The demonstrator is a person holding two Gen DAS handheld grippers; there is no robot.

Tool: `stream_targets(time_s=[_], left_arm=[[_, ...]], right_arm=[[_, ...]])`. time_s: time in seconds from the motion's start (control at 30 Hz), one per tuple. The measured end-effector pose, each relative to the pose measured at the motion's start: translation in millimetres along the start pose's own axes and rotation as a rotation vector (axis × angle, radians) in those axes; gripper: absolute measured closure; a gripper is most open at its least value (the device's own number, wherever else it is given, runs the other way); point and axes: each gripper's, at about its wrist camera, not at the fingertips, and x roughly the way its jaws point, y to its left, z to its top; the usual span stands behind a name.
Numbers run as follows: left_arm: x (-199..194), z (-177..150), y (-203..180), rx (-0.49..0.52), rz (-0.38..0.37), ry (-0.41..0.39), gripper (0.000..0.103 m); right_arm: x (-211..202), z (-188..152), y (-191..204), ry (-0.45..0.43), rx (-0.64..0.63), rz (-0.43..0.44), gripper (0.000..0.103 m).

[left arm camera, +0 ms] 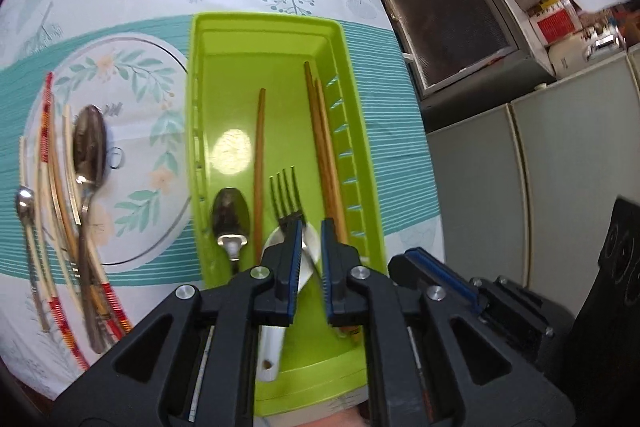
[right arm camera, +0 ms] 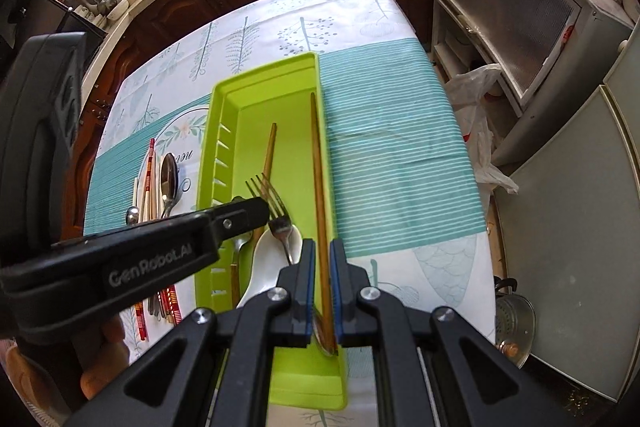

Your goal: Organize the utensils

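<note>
A: How far along is the sorting?

B: Partly done, I'd say. The tray [left arm camera: 340,39] already holds a fork [left arm camera: 286,199], a steel spoon [left arm camera: 231,217], a white spoon [left arm camera: 310,247], a single chopstick [left arm camera: 260,163] and a pair of chopsticks [left arm camera: 322,147] along its right wall.

A: And what's left?

B: A pile [left arm camera: 60,195] left of the tray, lying on the tablecloth [left arm camera: 380,75]: two more spoons and several chopsticks, some red-banded. Those still need moving.

A: What are the tongs doing?

B: The left gripper [left arm camera: 311,231] hangs over the near end of the tray, above the white spoon. Its jaws are a little apart with nothing pressed between them. The right gripper [right arm camera: 320,255] sits at the tray's right wall with the chopstick pair running through its narrow gap. Whether the pads actually pinch the sticks or just straddle them, I cannot tell.

A: Anything hard to read?

B: The pile is motion-blurred in the left view, so I can't count its sticks. The grippers cover the near ends of the fork, the white spoon and the pair.
</note>
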Motion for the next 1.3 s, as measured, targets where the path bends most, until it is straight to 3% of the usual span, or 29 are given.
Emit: stream_targets(time_s=[0.1, 0.33, 0.47, 0.53, 0.7, 0.8, 0.97, 1.1, 1.3], left_arm=[[-12, -8, 2, 0.047, 0.050, -0.038, 0.073], [-30, -18, 25, 0.046, 0.098, -0.048, 0.070], [-47, -30, 43, 0.053, 0.140, -0.068, 0.055], [-55, -35, 57, 0.043, 0.158, -0.080, 0.055], [-76, -50, 94, -0.016, 0.118, -0.116, 0.052], [-88, -56, 118, -0.072, 0.091, -0.153, 0.051], [-99, -67, 147, -0.071, 0.223, -0.184, 0.051], [-100, -75, 175, -0.085, 0.244, -0.180, 0.052], [-97, -81, 223, -0.141, 0.228, -0.150, 0.074]], right_arm=[[3, -4, 7, 0.008, -0.010, 0.015, 0.096], [9, -12, 28, 0.032, -0.050, 0.053, 0.096], [11, -18, 40, 0.043, -0.072, 0.069, 0.096], [12, -20, 46, 0.045, -0.080, 0.081, 0.096], [13, -22, 60, 0.054, -0.100, 0.096, 0.096], [14, -22, 72, 0.056, -0.122, 0.096, 0.096], [18, -24, 94, 0.067, -0.161, 0.104, 0.096], [26, -26, 111, 0.089, -0.189, 0.110, 0.096], [37, -27, 136, 0.123, -0.218, 0.131, 0.096]])
